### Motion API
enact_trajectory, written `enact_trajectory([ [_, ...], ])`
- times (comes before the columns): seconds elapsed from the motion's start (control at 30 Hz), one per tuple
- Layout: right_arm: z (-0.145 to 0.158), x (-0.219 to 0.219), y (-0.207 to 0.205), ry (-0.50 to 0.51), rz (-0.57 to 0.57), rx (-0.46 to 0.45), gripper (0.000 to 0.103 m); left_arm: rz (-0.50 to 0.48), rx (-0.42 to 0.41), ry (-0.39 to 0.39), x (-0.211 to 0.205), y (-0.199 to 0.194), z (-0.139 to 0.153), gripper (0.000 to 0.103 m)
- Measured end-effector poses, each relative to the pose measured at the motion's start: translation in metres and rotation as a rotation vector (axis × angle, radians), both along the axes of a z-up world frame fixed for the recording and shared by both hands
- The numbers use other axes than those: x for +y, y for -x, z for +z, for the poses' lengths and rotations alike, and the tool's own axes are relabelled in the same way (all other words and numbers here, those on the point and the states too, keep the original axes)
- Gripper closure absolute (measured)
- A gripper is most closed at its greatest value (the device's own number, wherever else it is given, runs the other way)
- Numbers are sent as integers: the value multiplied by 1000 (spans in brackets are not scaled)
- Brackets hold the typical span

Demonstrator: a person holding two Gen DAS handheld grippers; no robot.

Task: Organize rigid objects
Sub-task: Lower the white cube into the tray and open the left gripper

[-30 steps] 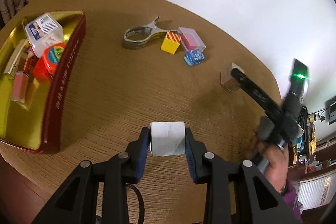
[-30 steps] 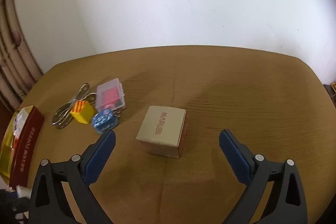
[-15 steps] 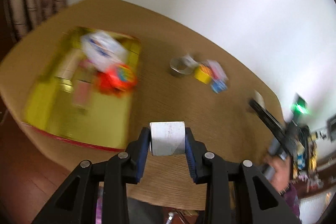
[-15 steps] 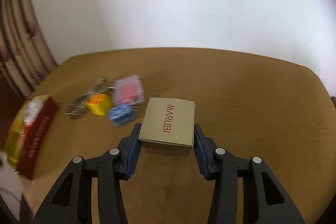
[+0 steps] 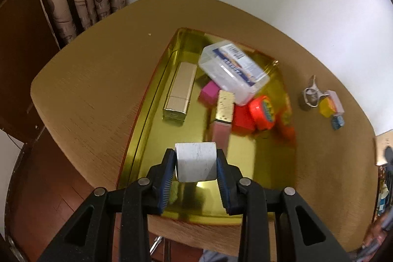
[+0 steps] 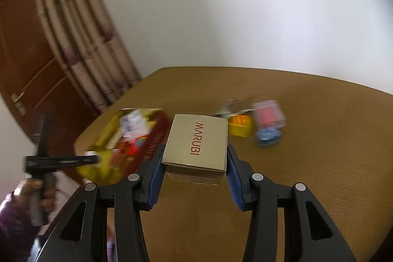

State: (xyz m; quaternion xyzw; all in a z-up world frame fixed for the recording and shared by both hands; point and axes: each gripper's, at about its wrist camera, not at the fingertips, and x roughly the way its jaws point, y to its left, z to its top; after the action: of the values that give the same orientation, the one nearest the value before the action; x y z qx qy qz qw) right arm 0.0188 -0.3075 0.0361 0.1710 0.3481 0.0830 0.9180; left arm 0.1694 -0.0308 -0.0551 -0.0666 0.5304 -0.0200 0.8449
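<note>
From the left wrist view, your left gripper (image 5: pixel 196 163) holds the white block (image 5: pixel 196 161) pinched between its blue pads, the jaws narrow and pressing on its two side faces. The block hangs right over the near, bare part of the gold tin (image 5: pixel 147 119). That is the relation your next move turns on: the open floor of the tin lies straight below the jaws, while the clutter sits farther in, the clear box (image 5: pixel 233 70), the gold case (image 5: pixel 180 90) and the red tub (image 5: pixel 260 112). A short drop should land the block clear of them. Beyond the tin's right wall, the metal clip (image 5: pixel 310 95) and yellow cube (image 5: pixel 328 108) wait on the table (image 5: pixel 86 80).

From the right wrist view, your right gripper (image 6: pixel 194 163) grips the MARUBI box (image 6: pixel 196 141) by its two side faces, lifted off the table. Its printed top faces up, the lettering running away from you along the fingers. The tin (image 6: pixel 154 139) lies to the left of this box, near it, so you carry it leftward. Your left hand (image 6: pixel 36 190) is already at the tin, the nearer of the two.
</note>
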Motion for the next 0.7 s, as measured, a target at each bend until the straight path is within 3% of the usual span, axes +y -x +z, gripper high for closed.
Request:
enact_trajectory([
  [0.23,11,60,-30,-48,158,5,60,-3,6,-55,2,-1,-14,70],
  [0.37,2,100,-53,-38,232,31,60,-12,20,-103,-1,4,-17,63],
  [0.5,-11,132,-69,-30,270,85,60,2,27,-33,5,8,-12,60],
  [0.57,-16,143,-74,-5,283,103,60,12,-33,12,11,18,-5,59],
  [0.7,-32,162,-85,40,287,153,60,7,-73,182,28,34,-2,58],
])
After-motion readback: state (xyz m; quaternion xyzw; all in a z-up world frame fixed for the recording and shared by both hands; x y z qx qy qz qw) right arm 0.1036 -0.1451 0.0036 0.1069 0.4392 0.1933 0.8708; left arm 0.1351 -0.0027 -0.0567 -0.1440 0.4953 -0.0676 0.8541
